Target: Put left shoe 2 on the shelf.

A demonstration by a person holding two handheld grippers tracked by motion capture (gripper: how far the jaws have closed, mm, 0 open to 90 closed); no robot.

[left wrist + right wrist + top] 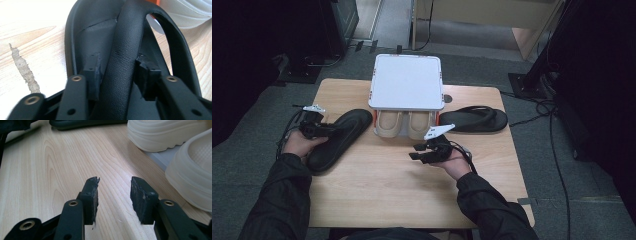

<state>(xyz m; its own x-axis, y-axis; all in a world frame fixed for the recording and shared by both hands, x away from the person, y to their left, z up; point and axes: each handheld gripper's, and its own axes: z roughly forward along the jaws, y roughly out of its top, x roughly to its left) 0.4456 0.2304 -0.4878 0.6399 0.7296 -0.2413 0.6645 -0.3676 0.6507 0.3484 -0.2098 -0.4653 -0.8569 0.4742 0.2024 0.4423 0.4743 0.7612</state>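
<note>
Table (402,200): light wood top, carrying every item listed below.

Shoe rack (406,82): white, two-tier, set at the middle of the far edge. Flat top shelf bare; lower shelf open toward the near edge.

Cream shoes (407,125): one pair, side by side on the lower shelf, ends projecting past its front. Probably stored there already.

Left black sandal (339,137): near the left edge, lying diagonally, one end just beside the rack's left front corner. Strap (122,50) arched well clear of the footbed, hence the natural place to grip.

Left gripper (117,72): jaws either side of the strap, pads (93,72) against it or very nearly so. Reads as pinching the strap; pressure not verifiable. Hold likely meant for lifting or dragging the sandal toward the rack.

Right black sandal (474,119): toward the far right corner, just beside the rack's right side, lying crosswise, untouched.

Right gripper (113,192): jaws spread, nothing between them, bare wood below. Held over the middle of the table, in front of the cream shoes and well apart from the right sandal. Seemingly idle or awaiting its turn.
</note>
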